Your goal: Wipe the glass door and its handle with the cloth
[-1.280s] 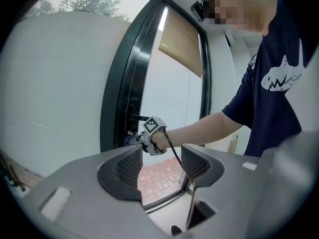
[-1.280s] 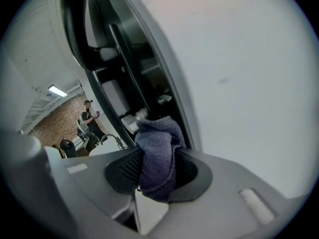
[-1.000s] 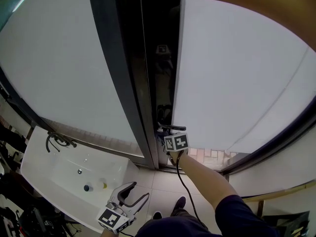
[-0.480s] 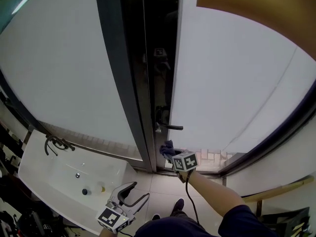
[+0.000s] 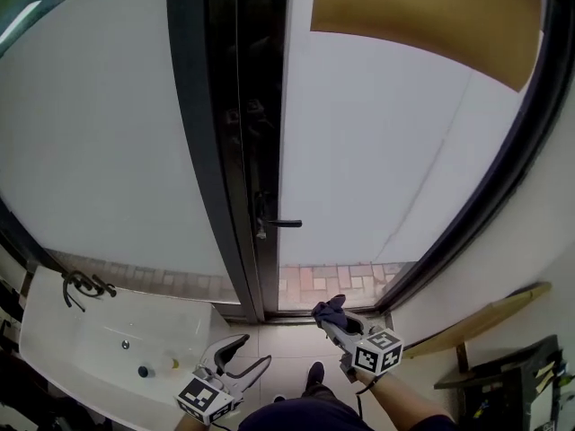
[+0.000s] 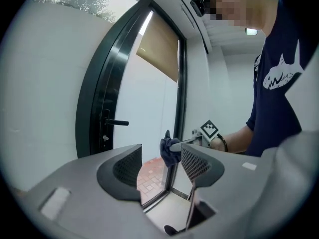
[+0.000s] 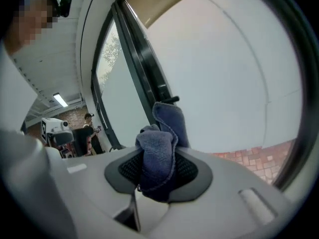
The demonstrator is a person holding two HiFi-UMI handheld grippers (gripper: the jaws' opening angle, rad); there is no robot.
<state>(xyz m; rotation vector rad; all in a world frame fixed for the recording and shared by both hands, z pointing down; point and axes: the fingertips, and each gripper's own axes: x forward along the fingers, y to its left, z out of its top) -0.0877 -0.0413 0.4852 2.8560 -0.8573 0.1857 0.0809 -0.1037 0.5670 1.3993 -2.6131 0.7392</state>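
The right gripper [image 5: 338, 324] pinches the cloth [image 5: 329, 311] off the glass door [image 5: 377, 151]; press a flat fold against the pane, then wrap the handle [image 5: 286, 224]. The left gripper [image 5: 241, 353] gapes empty.

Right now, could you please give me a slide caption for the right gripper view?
Right gripper shut on a blue cloth, facing the glass door and its handle.

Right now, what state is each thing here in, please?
right gripper: shut on the cloth.
cloth: bunched up, touching nothing else.
left gripper: open, empty.
glass door: seems shut, untouched.
door handle: lever level, untouched.
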